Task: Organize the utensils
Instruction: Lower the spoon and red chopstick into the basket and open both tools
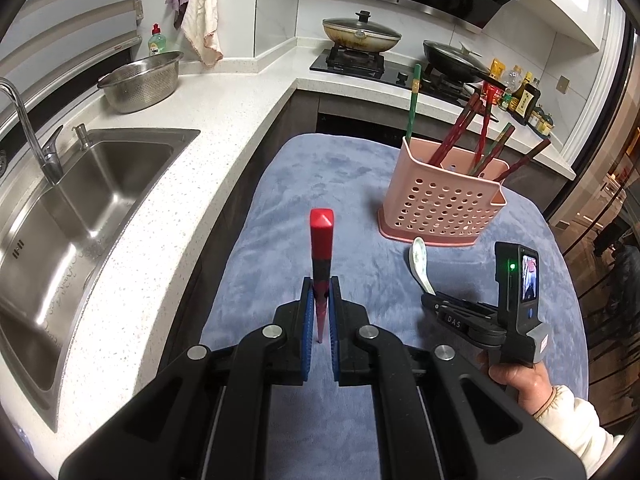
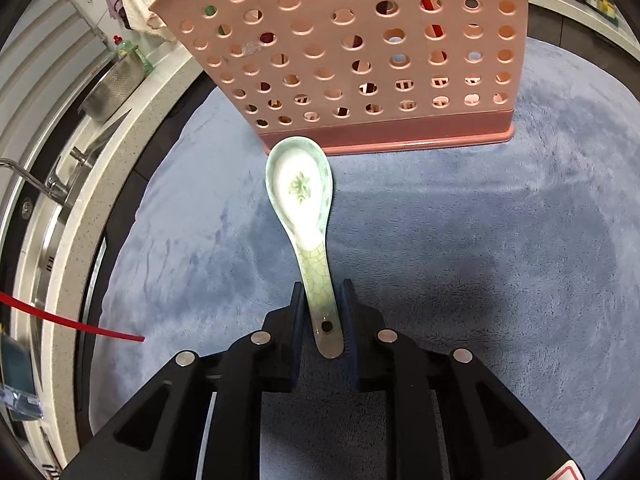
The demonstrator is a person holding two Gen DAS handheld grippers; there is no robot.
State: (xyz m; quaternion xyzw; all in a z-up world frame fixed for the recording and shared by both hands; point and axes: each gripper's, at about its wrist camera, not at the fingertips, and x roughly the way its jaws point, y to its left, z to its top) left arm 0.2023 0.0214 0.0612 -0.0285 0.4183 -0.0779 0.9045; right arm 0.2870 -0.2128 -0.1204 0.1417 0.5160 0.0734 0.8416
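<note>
L gripper [image 1: 321, 300] clamps a red chopstick [image 1: 321, 240]; R gripper [image 2: 324, 308] grips a ceramic soup spoon [image 2: 304, 200] by its handle, bowl just beside pink perforated utensil holder [image 2: 360, 60] w/ chopsticks inside.

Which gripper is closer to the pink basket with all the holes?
The right gripper. It holds the ceramic spoon, whose bowl almost reaches the foot of the pink basket. The left gripper, clamping a red chopstick, sits farther back on the blue cloth.
</note>
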